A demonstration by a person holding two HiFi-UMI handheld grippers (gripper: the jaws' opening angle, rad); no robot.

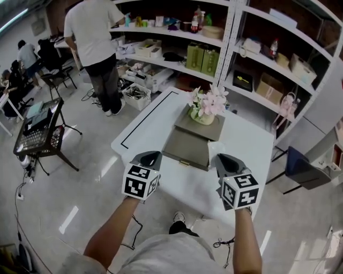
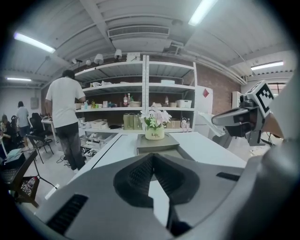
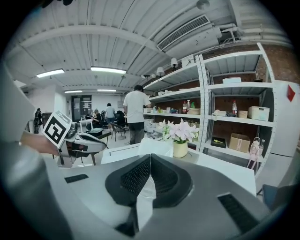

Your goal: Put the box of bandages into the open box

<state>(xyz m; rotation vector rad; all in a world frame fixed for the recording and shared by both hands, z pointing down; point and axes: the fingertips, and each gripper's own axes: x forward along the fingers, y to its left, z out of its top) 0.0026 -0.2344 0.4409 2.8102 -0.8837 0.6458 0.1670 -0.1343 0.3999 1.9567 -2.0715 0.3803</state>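
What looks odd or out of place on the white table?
A pot of flowers stands on the far part of the grey box, an unusual spot. No box of bandages shows on the table. Nothing looks spilled or damaged.

Bright ceiling tube lights, soft shadows, fisheye edges with dark vignette

Bench: the surface is bare to the right of the open box and along its near edge, so you have passing room there. The left side is likewise bare, marked only by a black line. Obstacle: a flower pot stands on the box's far half, its blossoms spreading above it. Shelving rises close behind the bench's far edge, and a person stands on the floor beyond the far left corner.
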